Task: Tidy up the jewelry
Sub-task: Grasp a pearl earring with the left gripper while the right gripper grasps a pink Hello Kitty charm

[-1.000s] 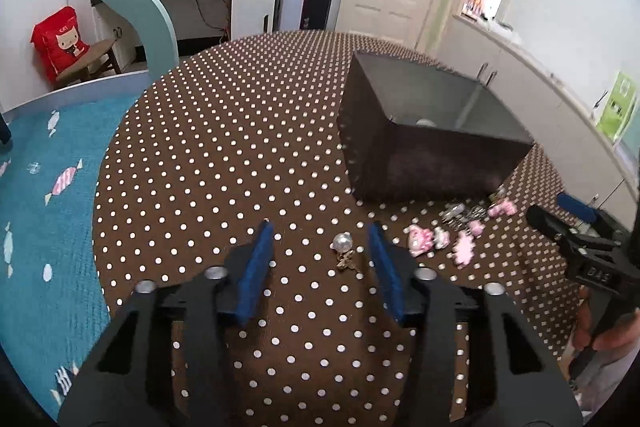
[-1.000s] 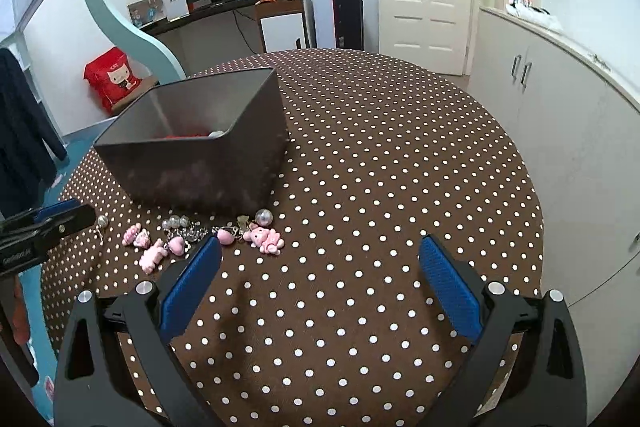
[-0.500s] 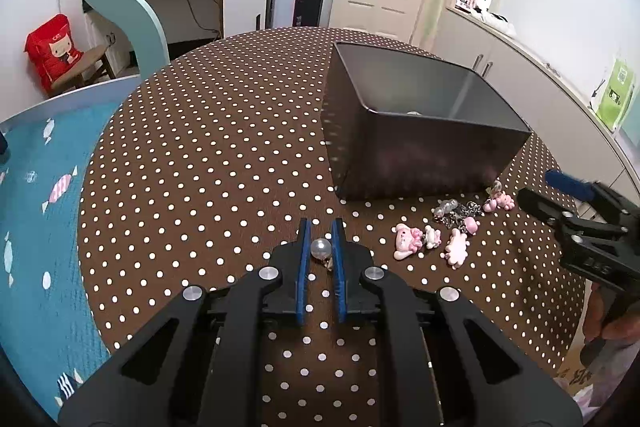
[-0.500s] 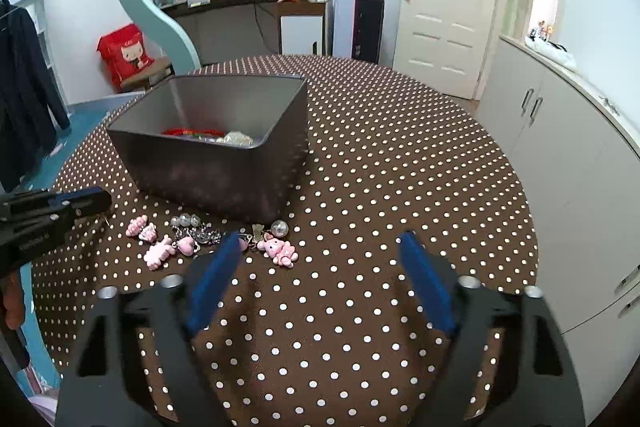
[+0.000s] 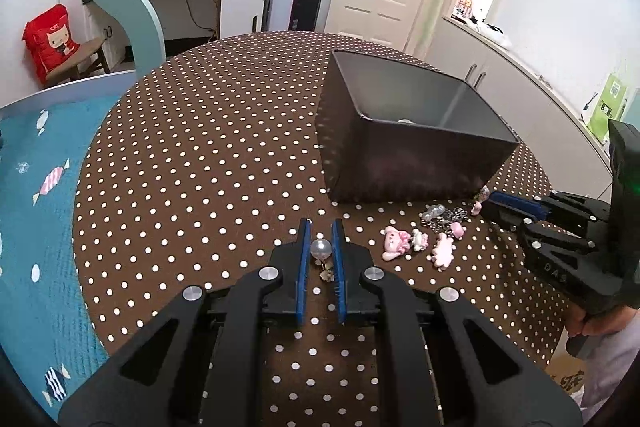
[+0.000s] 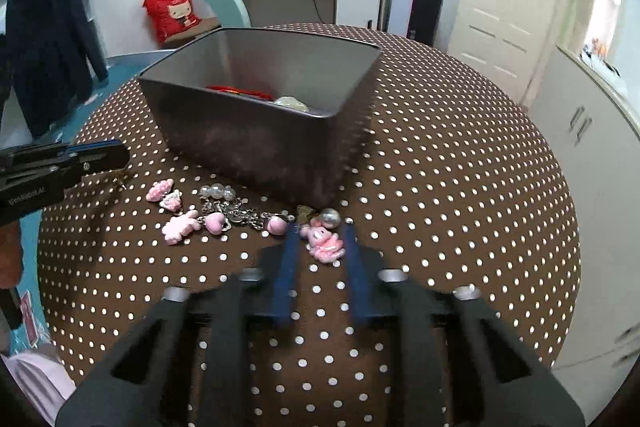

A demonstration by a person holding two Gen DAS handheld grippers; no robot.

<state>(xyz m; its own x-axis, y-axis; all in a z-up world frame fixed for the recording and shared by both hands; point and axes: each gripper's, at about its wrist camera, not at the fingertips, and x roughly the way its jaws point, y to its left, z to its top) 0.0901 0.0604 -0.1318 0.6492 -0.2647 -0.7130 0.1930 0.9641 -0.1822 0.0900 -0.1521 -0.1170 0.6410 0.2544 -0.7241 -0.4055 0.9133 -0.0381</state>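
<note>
The left gripper is clamped on a pearl bead earring: its 2 blue pads press the round bead from either side, and a small brass-coloured fitting hangs below the bead between them. The gripper sits low over the round table with its brown polka-dot cloth, in front of the near left corner of the dark grey bin.

The right gripper points at the jewelry scattered along the bin's front wall. Its jaws are closing, and a pink cartoon charm lies on the cloth between the 2 blue pads; the pads are blurred and a gap shows on either side of the charm, so they are not pressing on it. A silver bead rests just beyond the charm, near the bin's corner.

To the left of that lie a chain with pink heart charms, a cluster of clear beads and 3 more pink charms. Inside the bin, a red item and a pale item are visible.
</note>
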